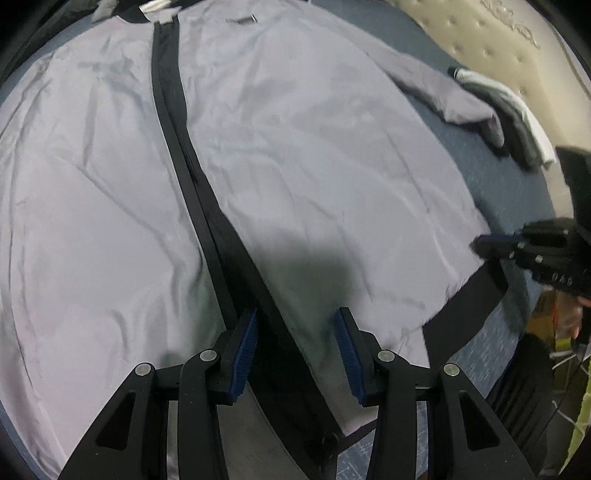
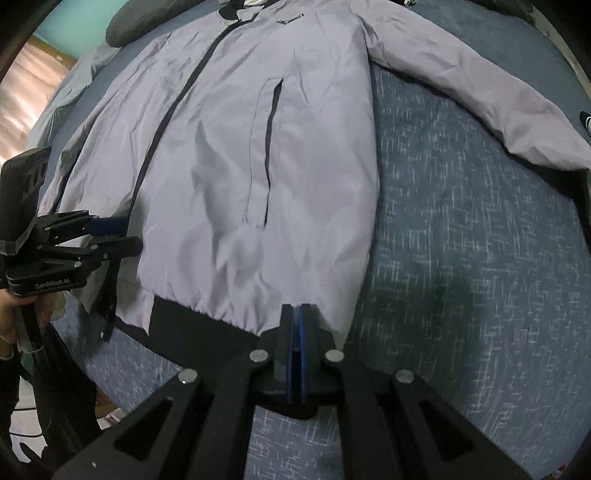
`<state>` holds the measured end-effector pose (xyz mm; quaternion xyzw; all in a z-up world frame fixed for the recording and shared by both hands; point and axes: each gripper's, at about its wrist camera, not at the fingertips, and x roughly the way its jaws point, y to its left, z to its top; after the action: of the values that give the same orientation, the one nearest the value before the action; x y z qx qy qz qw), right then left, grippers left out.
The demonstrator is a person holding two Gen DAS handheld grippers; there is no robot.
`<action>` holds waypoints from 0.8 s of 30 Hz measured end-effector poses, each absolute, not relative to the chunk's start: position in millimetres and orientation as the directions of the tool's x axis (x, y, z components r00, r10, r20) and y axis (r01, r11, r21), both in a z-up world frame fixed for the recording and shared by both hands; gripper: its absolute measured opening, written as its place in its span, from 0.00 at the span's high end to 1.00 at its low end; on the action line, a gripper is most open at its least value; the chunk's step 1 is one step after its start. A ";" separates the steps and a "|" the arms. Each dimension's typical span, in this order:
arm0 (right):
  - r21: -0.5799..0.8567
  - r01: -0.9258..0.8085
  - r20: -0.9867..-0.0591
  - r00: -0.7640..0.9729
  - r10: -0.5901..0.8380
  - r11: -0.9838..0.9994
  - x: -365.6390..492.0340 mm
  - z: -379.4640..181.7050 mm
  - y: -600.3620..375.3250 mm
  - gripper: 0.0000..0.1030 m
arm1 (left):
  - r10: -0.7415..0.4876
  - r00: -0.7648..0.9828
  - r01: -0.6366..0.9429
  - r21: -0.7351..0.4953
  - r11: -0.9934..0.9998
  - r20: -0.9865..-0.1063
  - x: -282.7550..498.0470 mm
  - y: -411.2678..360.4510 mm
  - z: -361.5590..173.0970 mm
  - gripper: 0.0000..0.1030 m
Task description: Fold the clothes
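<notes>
A lavender-grey jacket lies flat and front up on a blue bedspread. It has a black zip and a black hem band. One sleeve stretches out to the right. My left gripper hovers open over the lower end of the zip, with nothing between its blue pads. My right gripper is shut at the jacket's right hem corner, where the fabric runs in between its fingertips. The corner itself is hidden under them.
Dark and white folded clothes lie past the sleeve cuff. A beige quilted mattress stands behind them. A dark pillow rests at the jacket's collar end. A person's hand holds the left gripper's handle by the bed edge.
</notes>
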<state>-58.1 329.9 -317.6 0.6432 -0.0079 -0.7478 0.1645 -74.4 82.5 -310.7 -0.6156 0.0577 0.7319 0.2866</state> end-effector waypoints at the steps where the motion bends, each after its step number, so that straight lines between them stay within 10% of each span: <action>1: 0.229 0.231 -0.959 -0.114 -0.260 -0.946 -57.2 -319.0 331.4 0.97 | 0.344 -0.078 -0.492 -0.264 -0.830 -0.936 -72.7 82.9 -311.6 0.55; 24: 0.272 0.126 -0.935 -0.199 -0.293 -0.954 -47.6 -300.0 374.0 0.97 | 0.433 -0.074 -0.406 -0.369 -0.836 -0.898 -71.7 64.4 -305.4 0.49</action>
<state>-47.6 374.0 -300.0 0.6181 -0.0673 -0.7713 0.1359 -71.7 64.4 -305.4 -0.6173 -0.0108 0.7327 0.2864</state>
